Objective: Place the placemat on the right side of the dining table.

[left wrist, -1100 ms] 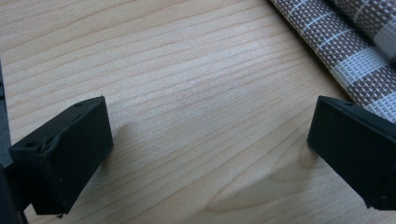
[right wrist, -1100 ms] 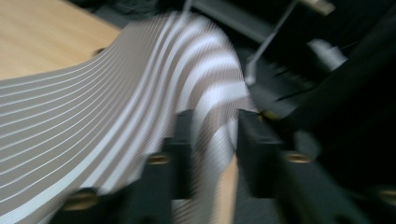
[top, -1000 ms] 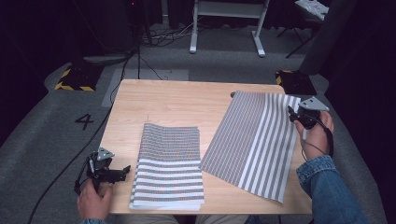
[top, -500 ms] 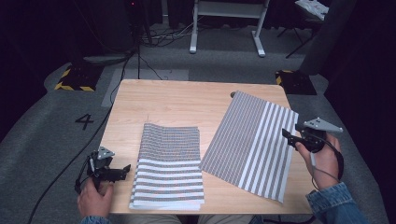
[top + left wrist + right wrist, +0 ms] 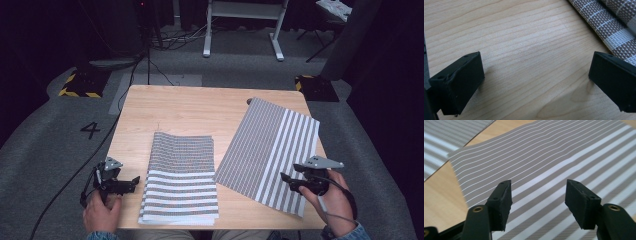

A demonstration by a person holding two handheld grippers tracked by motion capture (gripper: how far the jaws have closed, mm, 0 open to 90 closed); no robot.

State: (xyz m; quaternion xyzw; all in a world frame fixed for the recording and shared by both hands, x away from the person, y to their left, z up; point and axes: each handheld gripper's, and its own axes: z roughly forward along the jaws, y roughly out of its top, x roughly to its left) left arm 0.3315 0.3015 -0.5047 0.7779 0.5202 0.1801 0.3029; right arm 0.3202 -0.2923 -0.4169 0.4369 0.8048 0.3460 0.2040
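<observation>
Right gripper (image 5: 287, 181) with jaws set well apart, just been opening, nothing between them, poised over the near right part of the single striped mat (image 5: 270, 150) without pressing on it. Left gripper (image 5: 134, 183) spread wide and empty above bare table (image 5: 190, 107), just left of the stacked mats (image 5: 181, 177). Single mat flat, right of the stack, long axis slanting from near edge toward the far right, stripes running lengthwise.
</observation>
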